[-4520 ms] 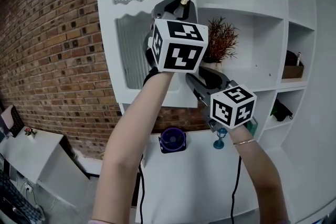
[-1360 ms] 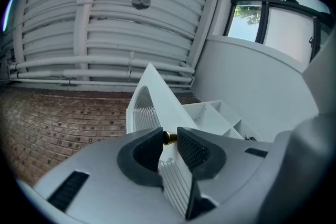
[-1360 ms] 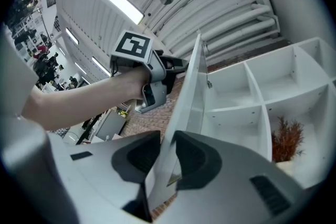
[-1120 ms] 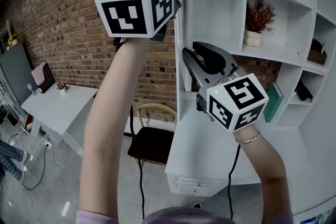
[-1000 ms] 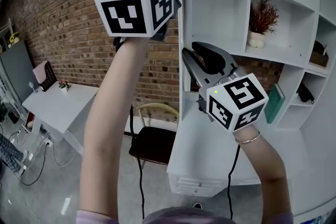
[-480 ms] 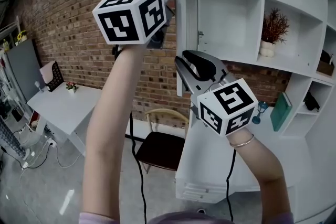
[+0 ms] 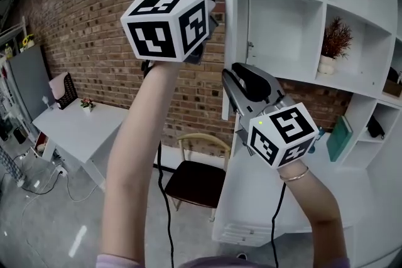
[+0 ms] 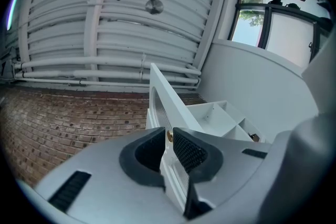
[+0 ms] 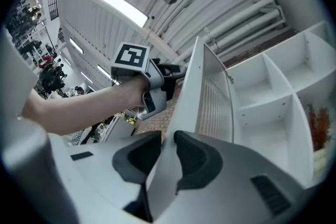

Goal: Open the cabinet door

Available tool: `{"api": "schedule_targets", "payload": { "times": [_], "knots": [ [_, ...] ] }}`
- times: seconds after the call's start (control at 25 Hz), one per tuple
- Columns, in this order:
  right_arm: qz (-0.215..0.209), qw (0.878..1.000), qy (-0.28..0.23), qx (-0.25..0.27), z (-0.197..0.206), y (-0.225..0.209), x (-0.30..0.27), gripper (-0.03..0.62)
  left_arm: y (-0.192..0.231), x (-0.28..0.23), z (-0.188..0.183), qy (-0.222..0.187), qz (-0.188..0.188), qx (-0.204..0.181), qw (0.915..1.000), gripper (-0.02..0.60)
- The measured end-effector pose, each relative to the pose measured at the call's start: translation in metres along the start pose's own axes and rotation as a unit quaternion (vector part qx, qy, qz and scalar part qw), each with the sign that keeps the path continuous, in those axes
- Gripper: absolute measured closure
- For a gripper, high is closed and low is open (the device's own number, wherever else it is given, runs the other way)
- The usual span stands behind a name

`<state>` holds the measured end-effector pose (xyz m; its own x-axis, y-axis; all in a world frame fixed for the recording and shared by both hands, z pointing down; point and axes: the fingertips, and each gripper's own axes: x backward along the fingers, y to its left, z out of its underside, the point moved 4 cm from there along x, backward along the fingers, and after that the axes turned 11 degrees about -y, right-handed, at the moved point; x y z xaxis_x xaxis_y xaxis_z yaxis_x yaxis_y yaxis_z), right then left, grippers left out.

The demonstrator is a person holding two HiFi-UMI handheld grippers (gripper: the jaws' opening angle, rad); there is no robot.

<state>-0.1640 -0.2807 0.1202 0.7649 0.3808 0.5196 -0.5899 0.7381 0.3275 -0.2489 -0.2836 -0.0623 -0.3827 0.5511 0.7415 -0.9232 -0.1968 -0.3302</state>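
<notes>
Right gripper [image 9: 167, 140], nearest: pads sit on both faces of the cabinet door [image 9: 210, 97], low on its free edge. The gap is narrow and the jaws have just eased slightly wider with the panel between them. It probably steadies the swing.

Left gripper [image 8: 169, 132], higher on the same edge: clamped narrow on the panel at the brass knob [image 8: 169, 136], likely the pulling grip.

The door stands swung well out from the cabinet [image 7: 295, 28], shelves exposed; judged nearly done.

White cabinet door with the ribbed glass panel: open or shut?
Open. The white cabinet door stands edge-on to the head view, angled out from the white shelving unit, whose compartments show behind it.
</notes>
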Motion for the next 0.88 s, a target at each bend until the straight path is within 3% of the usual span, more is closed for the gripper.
{"api": "schedule_targets", "payload": {
  "times": [0.48,0.64,0.88],
  "knots": [
    [0.007,1.000,0.011,0.006,-0.002,0.004,0.005,0.500,0.015,0.031,0.036,0.017,-0.013,0.049,0.9986,0.548],
    [0.005,1.000,0.015,0.000,0.000,0.006,0.015,0.510,0.011,0.050,0.047,0.032,-0.020,0.054,0.9979,0.548],
    [0.033,0.999,0.025,-0.035,0.002,-0.009,0.041,0.519,-0.003,0.077,0.060,0.060,-0.033,0.048,0.9965,0.548]
  ]
}}
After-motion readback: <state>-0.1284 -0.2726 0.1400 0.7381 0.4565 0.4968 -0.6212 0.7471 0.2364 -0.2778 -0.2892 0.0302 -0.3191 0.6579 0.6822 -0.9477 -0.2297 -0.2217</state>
